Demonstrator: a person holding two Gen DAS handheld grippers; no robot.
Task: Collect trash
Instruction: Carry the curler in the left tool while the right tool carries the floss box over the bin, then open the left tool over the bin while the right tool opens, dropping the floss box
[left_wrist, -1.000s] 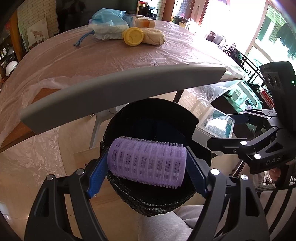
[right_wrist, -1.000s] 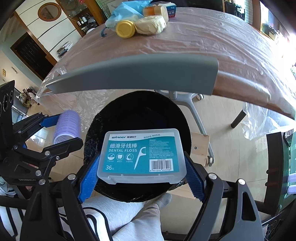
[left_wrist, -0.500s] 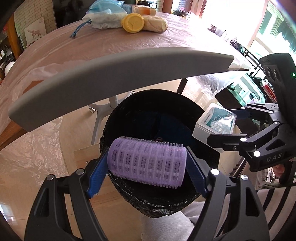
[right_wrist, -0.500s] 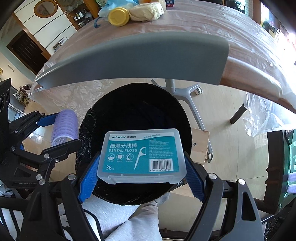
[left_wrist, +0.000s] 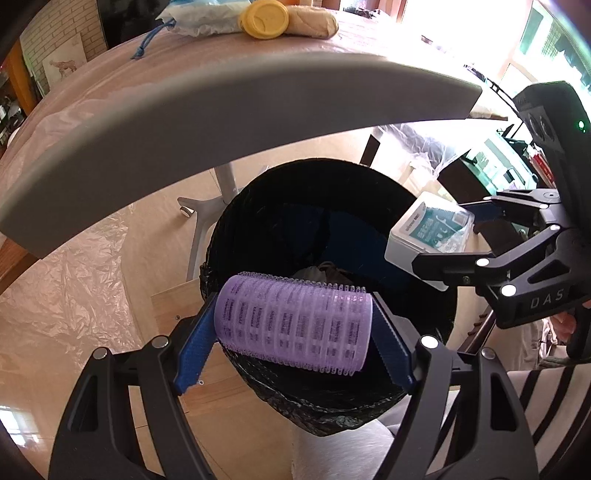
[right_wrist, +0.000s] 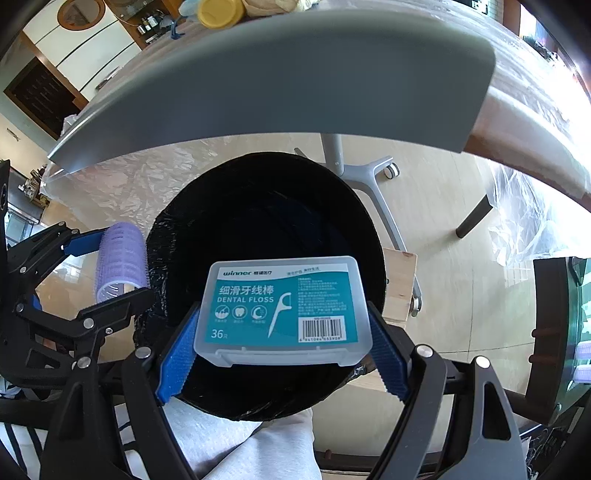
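While over bin (right_wrist: 266, 221) | left gripper (left_wrist: 295, 328) clamps roller (left_wrist: 295, 325) | right gripper (right_wrist: 282, 332) clamps floss box (right_wrist: 282, 310)

A plastic-covered wooden table (left_wrist: 122, 99) stands behind, with a yellow lid (left_wrist: 263, 19) touching a beige bundle (left_wrist: 314, 21) near its far edge, beside a blue-and-white bag (left_wrist: 201, 20). Below it a grey wheeled chair base (right_wrist: 364, 177) rests on the pale floor (right_wrist: 439, 236).

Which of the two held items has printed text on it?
The dental floss box in the right gripper: its teal label shows words and a barcode. The purple hair roller in the left gripper has none.
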